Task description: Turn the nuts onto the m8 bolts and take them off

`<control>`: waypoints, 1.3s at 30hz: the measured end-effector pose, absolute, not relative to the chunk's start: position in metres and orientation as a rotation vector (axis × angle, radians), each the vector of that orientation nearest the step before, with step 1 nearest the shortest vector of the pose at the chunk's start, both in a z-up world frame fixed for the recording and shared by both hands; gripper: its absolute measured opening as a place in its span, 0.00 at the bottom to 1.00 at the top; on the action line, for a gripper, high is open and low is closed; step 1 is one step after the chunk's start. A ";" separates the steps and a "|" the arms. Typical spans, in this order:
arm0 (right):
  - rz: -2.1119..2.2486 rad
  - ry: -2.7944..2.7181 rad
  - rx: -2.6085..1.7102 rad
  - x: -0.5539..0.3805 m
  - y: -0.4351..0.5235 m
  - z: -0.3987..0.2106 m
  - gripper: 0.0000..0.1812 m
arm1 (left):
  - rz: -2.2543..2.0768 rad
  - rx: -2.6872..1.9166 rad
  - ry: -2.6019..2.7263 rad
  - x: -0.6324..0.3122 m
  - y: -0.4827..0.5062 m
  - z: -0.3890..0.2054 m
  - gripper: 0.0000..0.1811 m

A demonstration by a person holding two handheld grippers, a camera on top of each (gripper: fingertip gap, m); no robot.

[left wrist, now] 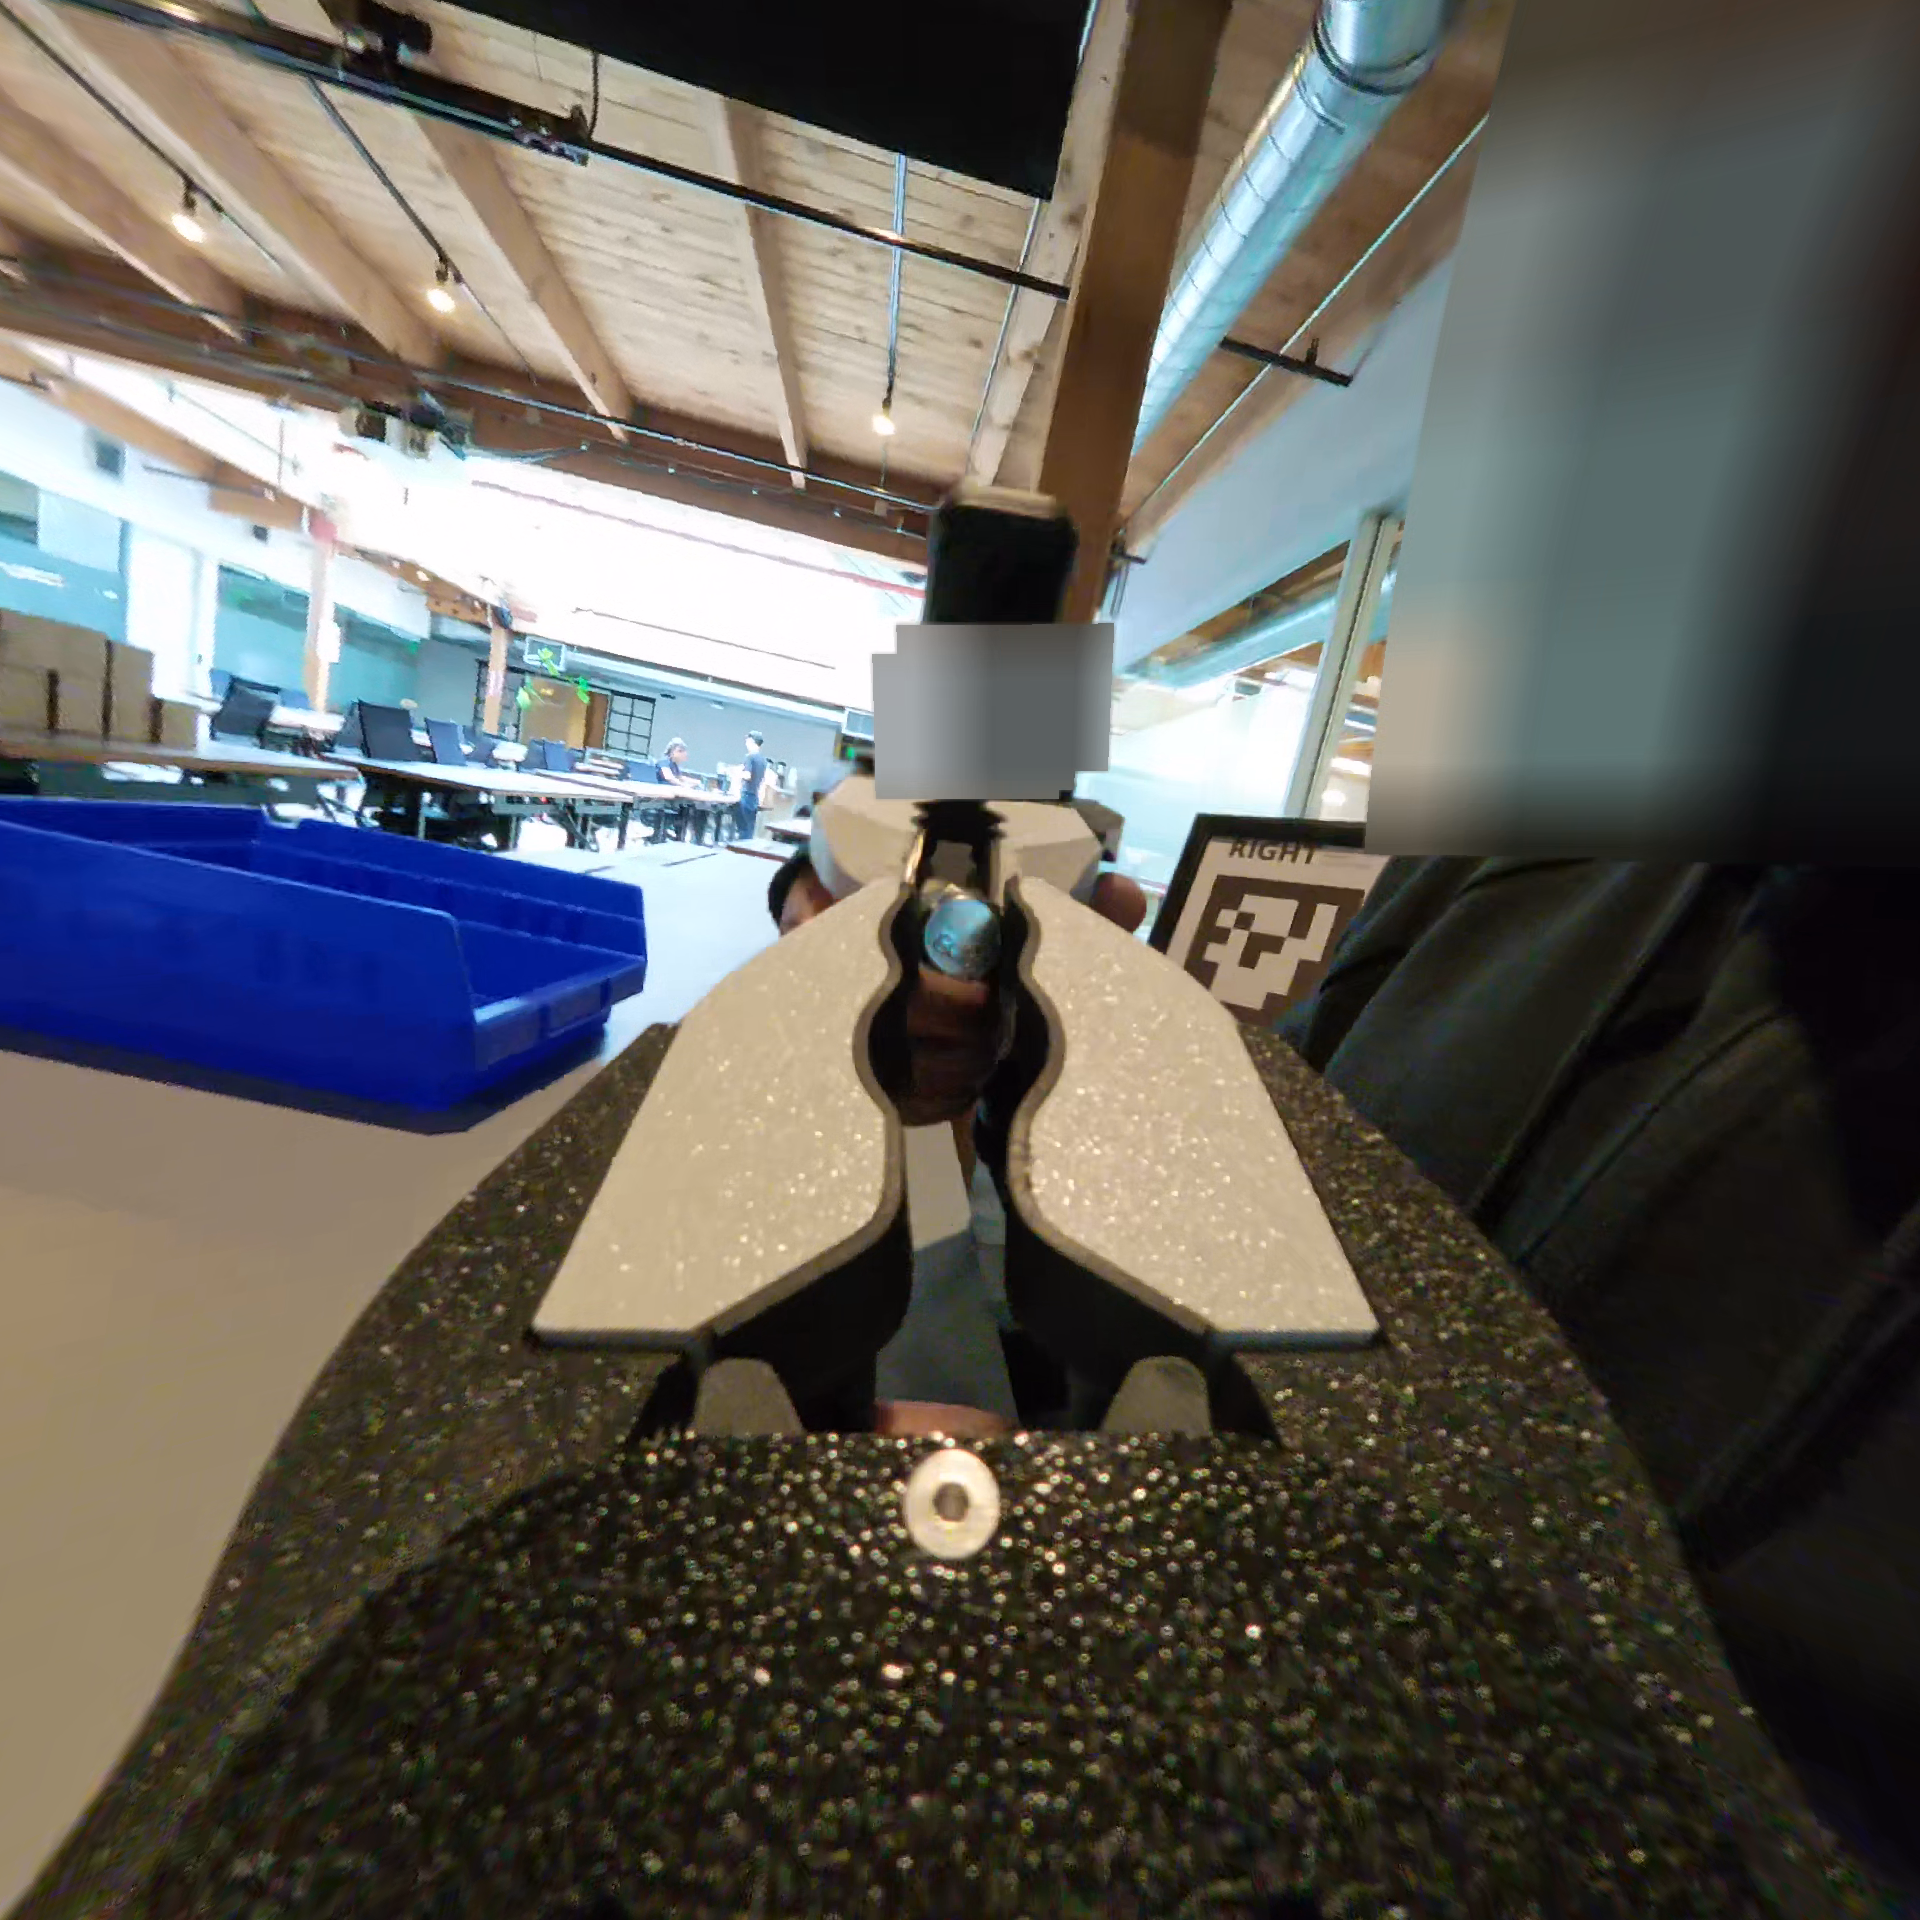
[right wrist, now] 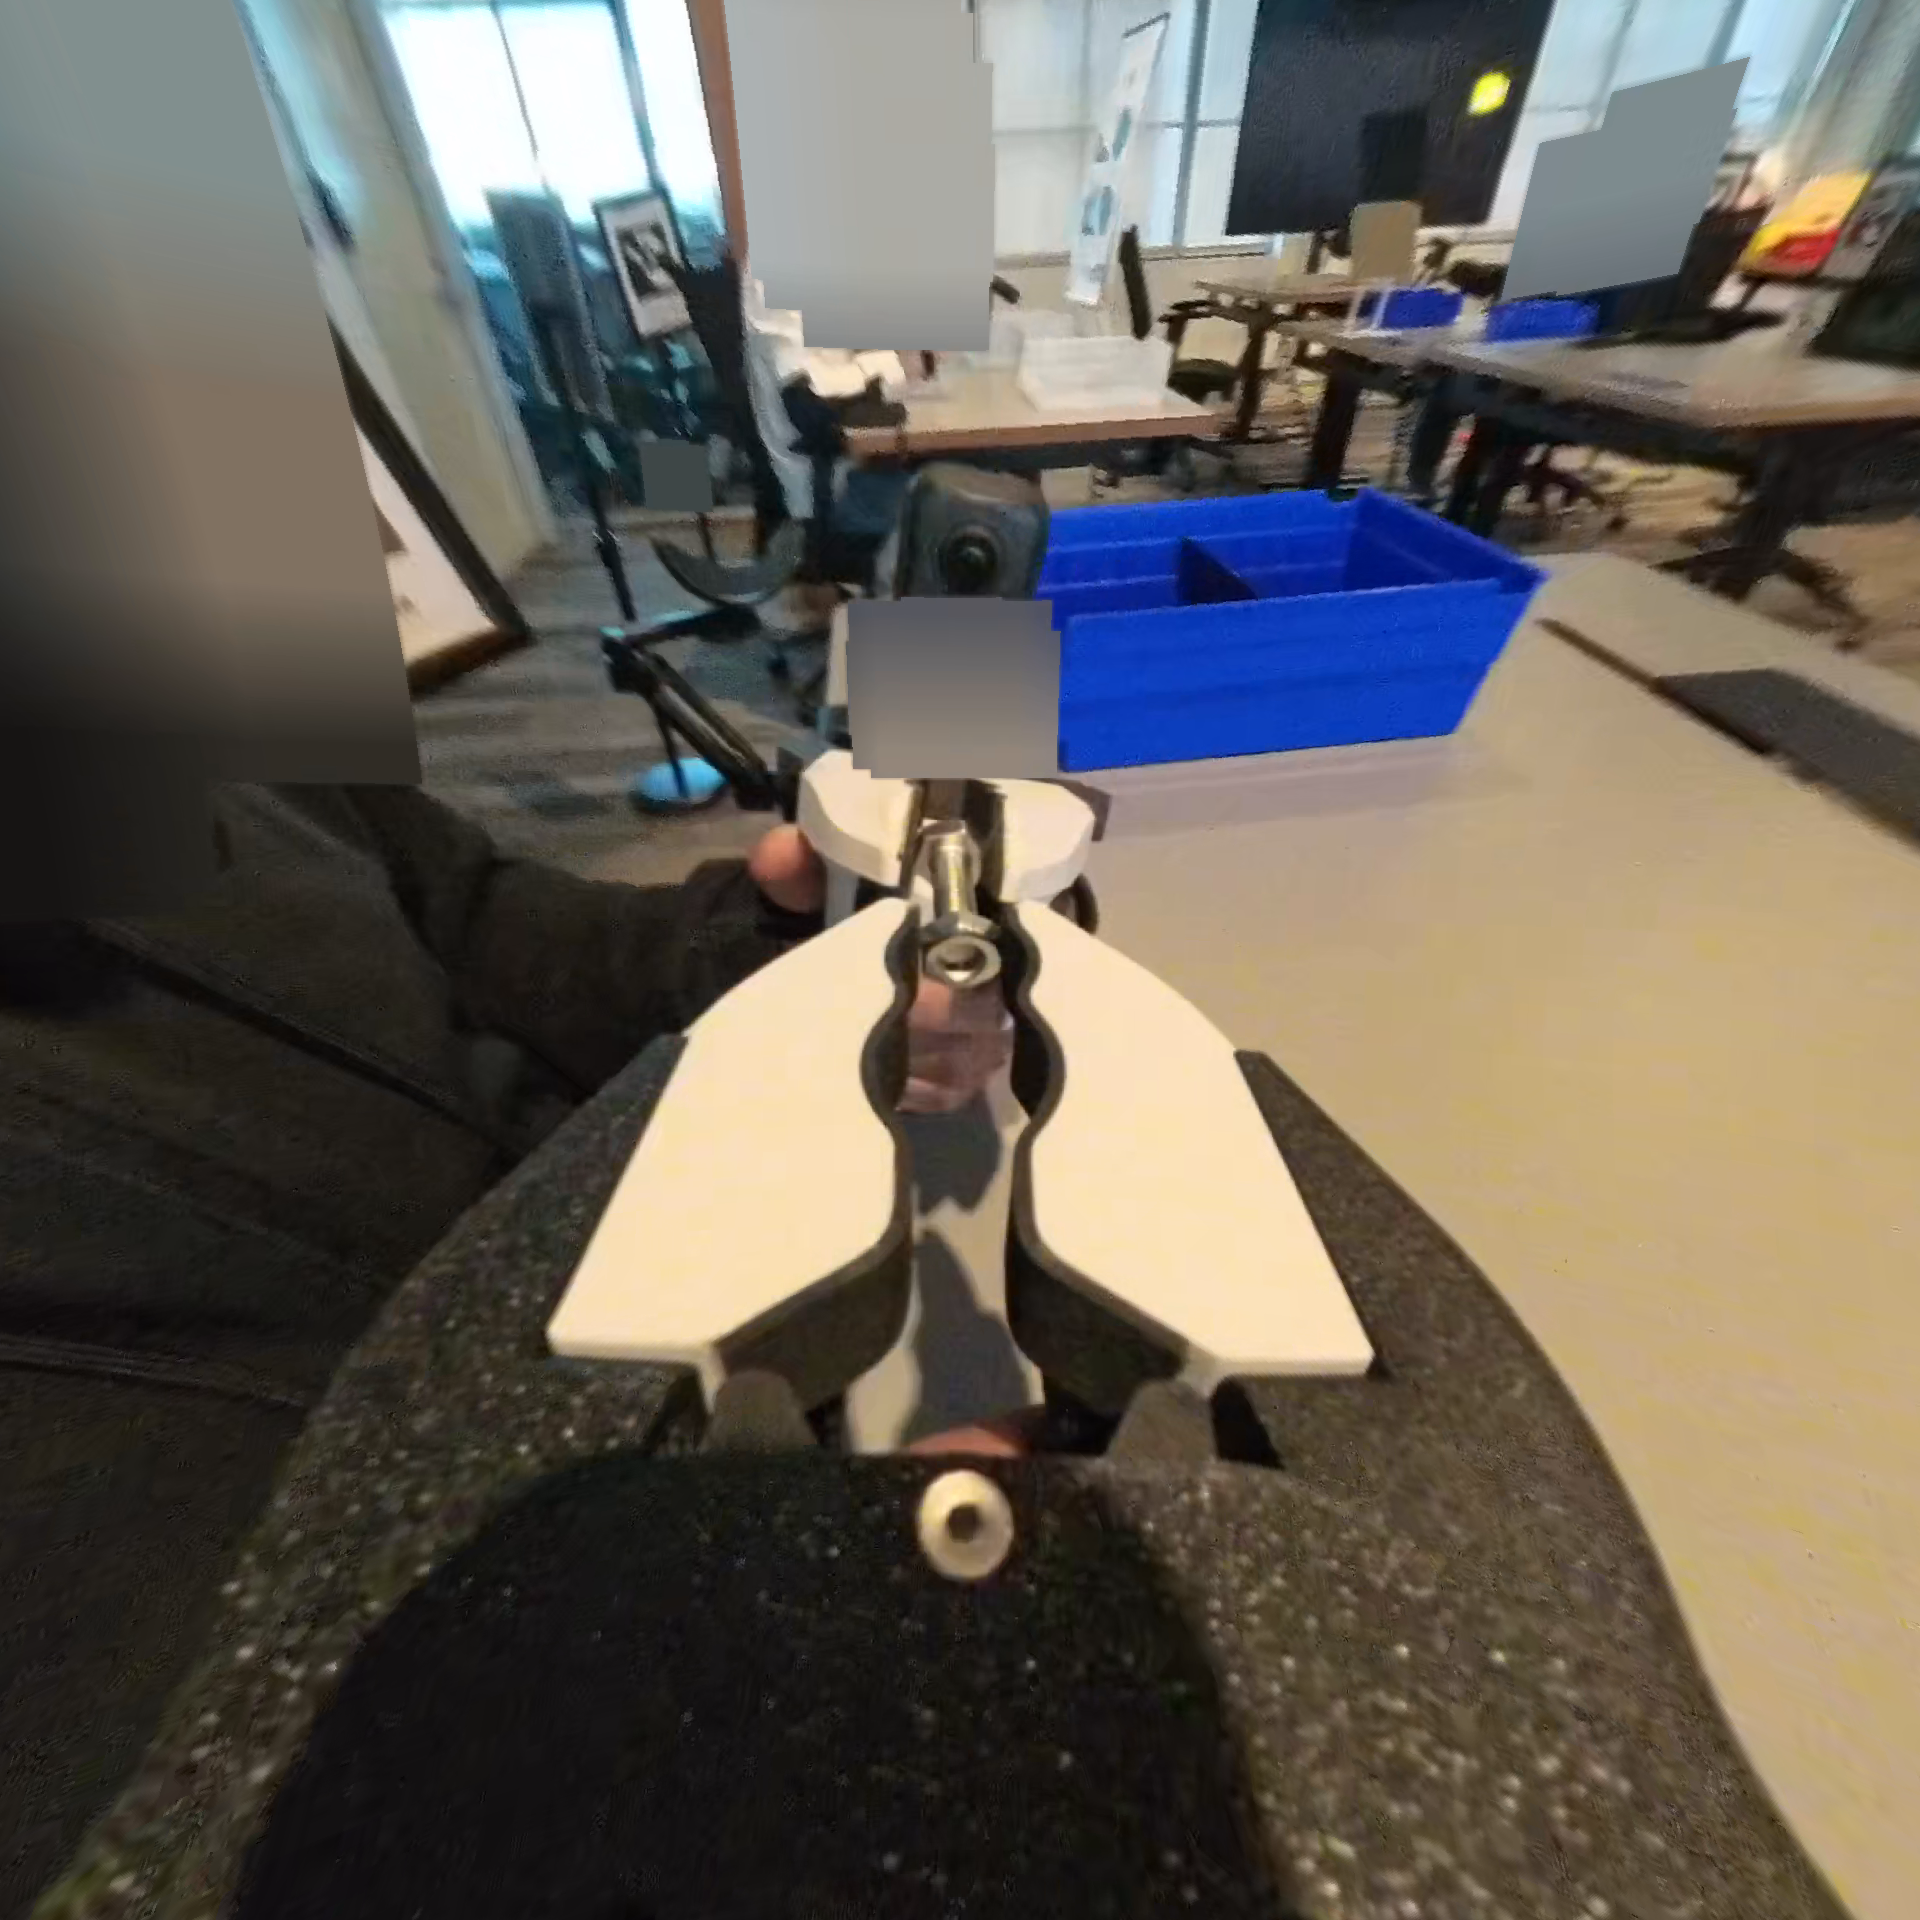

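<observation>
A: Above the grey table (right wrist: 1455, 1039), what does the left gripper (left wrist: 961, 940) have between its tips?

B: The rounded head of a silver bolt (left wrist: 961, 940), pinched between its two white fingers (left wrist: 769, 1132). The right gripper (right wrist: 961, 951) faces it tip to tip, and its fingers are closed on a hex nut (right wrist: 961, 958).

A: Where is the nut on the bolt?

B: In the right wrist view the nut sits at the near end of the shank (right wrist: 948, 873), whose far end runs into the left gripper's tips. Both tools are held up off the table, with nothing touching it.

A: And the rest?

B: A blue bin (right wrist: 1278, 644) with dividers stands on the table beyond the grippers; I cannot tell what it holds. A person in a dark jacket (right wrist: 260, 1039) holds the tools, with a hand (right wrist: 784, 868) showing behind the left gripper. A framed black-and-white marker card (left wrist: 1268, 930) stands behind the right gripper.
</observation>
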State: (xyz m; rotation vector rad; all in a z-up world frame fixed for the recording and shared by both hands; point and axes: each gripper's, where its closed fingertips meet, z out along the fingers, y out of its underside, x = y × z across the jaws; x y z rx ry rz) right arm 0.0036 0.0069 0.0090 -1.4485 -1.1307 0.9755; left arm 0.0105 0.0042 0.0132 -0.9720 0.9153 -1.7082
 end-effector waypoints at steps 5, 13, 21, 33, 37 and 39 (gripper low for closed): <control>0.632 -1.185 -1.189 0.005 0.014 0.017 0.25 | -1.925 -0.916 0.736 0.000 0.011 0.027 0.08; 0.122 -1.297 -0.949 0.001 0.014 0.017 0.18 | -2.030 -0.936 0.701 0.000 0.013 0.026 0.08; 0.800 -1.116 -1.458 0.000 0.009 0.011 0.08 | -1.742 -0.921 0.868 0.005 0.005 0.020 0.08; 0.299 -1.274 -1.049 0.000 0.012 0.015 0.20 | -1.901 -0.881 0.708 -0.007 0.014 0.032 0.08; 0.339 -1.226 -1.037 -0.001 0.012 0.021 0.17 | -1.914 -0.891 0.713 -0.005 0.014 0.031 0.08; 0.326 -1.232 -1.028 -0.001 0.012 0.021 0.16 | -1.917 -0.899 0.719 -0.004 0.013 0.030 0.08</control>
